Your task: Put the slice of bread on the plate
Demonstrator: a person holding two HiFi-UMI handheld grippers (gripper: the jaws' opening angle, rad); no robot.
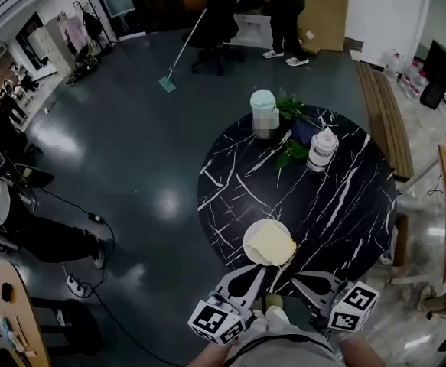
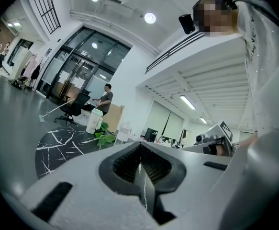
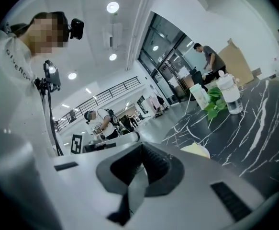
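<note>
bread: the slice of bread (image 1: pixel 271 244) lies flat on the plate (image 1: pixel 247 248) and covers most of it. Nothing else touches it.
plate: sits at the near edge of the round black table (image 1: pixel 345 205), right in front of the person. Likely put there for short reach.
left tool (image 2: pixel 141 166): clenched, jaws meet with only a thin seam between them, nothing in the gap. Held about level over the table's near edge, apart from the plate.
right tool (image 3: pixel 140 169): clenched too, empty. The plate shows just past its tip, not touching.
both tools: close to the person's body, one either side of the plate's near side. Reads as a parked pose that keeps them off the bread.
task state: looks done to me, since the slice is on the plate and neither tool grips anything.
clutter: a mint-lidded jug (image 1: pixel 264 113), green leaves (image 1: pixel 291 153) and a clear bottle (image 1: pixel 321 150) are on the far side of the table, well apart from the plate, so no interference.
risk: low. The plate is near the table rim, so a knock from either tool could shift it.
</note>
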